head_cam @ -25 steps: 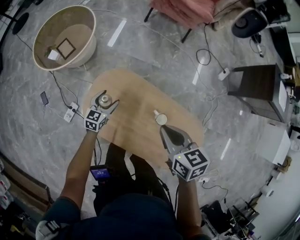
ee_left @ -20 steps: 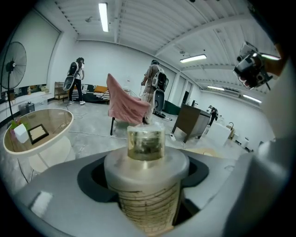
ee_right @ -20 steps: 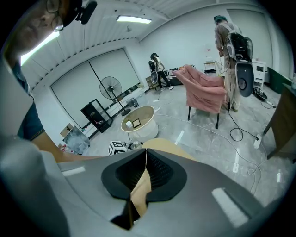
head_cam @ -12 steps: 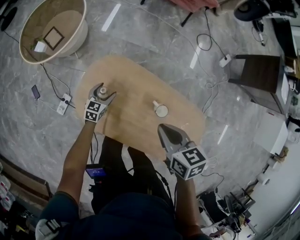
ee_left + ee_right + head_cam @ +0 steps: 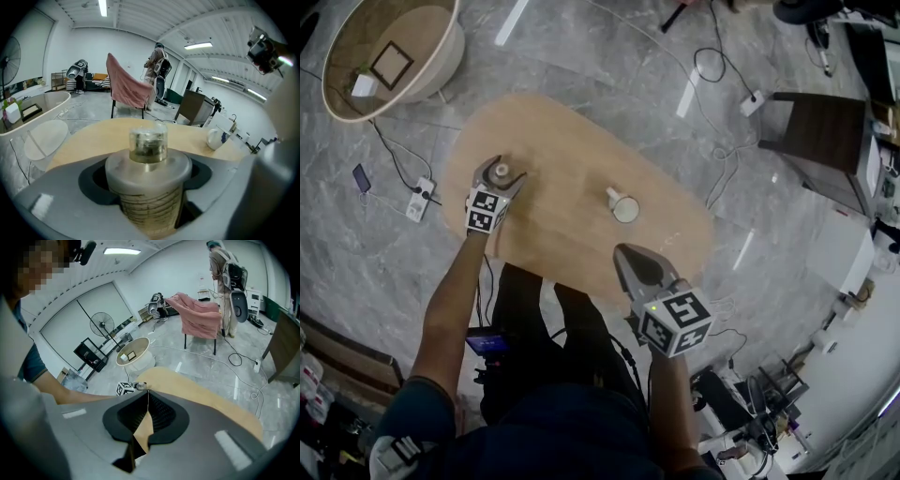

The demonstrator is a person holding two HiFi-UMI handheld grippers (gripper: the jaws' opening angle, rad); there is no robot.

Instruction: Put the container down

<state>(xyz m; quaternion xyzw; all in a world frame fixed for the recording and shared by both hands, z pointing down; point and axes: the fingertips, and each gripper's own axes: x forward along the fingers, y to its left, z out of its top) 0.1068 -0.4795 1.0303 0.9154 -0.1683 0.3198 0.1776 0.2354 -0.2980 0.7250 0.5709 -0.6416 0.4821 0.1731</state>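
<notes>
The left gripper (image 5: 501, 168) has its jaws set wide and pinching the container (image 5: 148, 165), a ribbed clear jar with a broad grey lid and a small clear knob on top. The jar stands upright between the two pads. In the head view it sits over the left end of the wooden table (image 5: 572, 220), close to the edge nearest the person. Whether its base already touches the wood cannot be told, since the gripper body hides the bottom in both views. The right gripper (image 5: 623, 251) hangs above the near edge of the table with its jaws pressed together on nothing, well apart from the jar. A white mug (image 5: 623, 207) rests near the middle of the table, between the two grippers but clear of both. The step in hand looks like the set-down itself. The next move calls for bringing the jar's base flat onto the wood and then spreading the jaws just enough to free it. After that the gripper should draw straight back so the pads do not drag or tip the tall jar.
</notes>
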